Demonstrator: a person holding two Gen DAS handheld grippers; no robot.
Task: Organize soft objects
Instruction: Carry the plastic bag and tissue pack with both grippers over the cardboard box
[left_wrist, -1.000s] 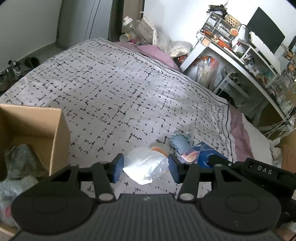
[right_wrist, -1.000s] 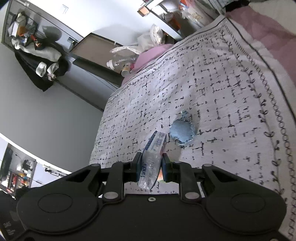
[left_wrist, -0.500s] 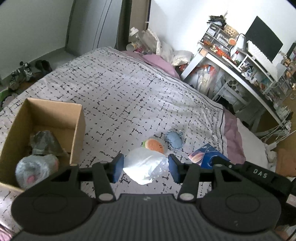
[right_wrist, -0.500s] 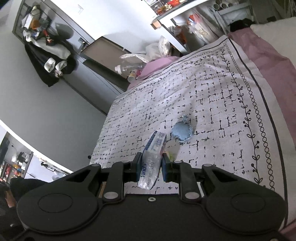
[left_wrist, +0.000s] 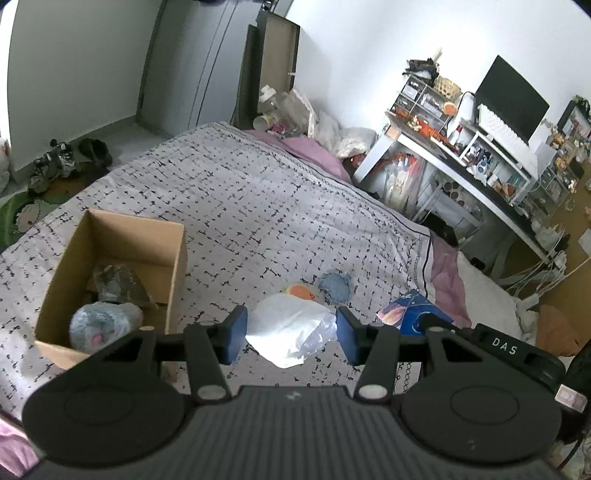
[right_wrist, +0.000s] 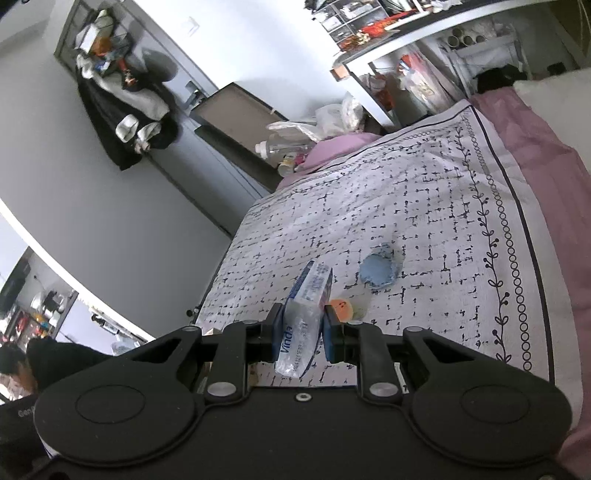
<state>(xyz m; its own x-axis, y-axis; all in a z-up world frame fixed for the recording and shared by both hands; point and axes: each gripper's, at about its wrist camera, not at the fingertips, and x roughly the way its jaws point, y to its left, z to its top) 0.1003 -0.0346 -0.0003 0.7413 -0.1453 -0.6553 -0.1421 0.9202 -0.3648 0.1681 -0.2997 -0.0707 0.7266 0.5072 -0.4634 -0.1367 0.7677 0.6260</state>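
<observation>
**A:** The jaws first: the left gripper (left_wrist: 290, 334) stands partly closed with a white plastic bag (left_wrist: 286, 332) pinched between its blue pads, held up above the bed (left_wrist: 258, 206). The right gripper (right_wrist: 302, 328) is nearly closed, squeezing a tissue pack (right_wrist: 304, 314) by its lower end.

**B:** How will those two handle?

**A:** Both look very light. The bag is crinkly film, limp and slippery; I'd judge a bunched fold the safest place to hold, since a single layer could slide out. The tissue pack gives under the pads and its wrapper is smooth, so a grip across the middle seems surer than the end it hangs from now.

**B:** And the container?

**A:** An open cardboard box (left_wrist: 110, 273) sits on the bed to the left. Inside lie a dark crumpled bundle (left_wrist: 118, 284) and a pale grey fuzzy thing (left_wrist: 103, 323) with a pink spot, filling the near half.

**B:** What remains loose?

**A:** A blue cloth lump (left_wrist: 334, 286), an orange soft toy (left_wrist: 301, 291) just beside it, and a blue packet (left_wrist: 410, 314) near the bed's edge, all apart from the box.
</observation>
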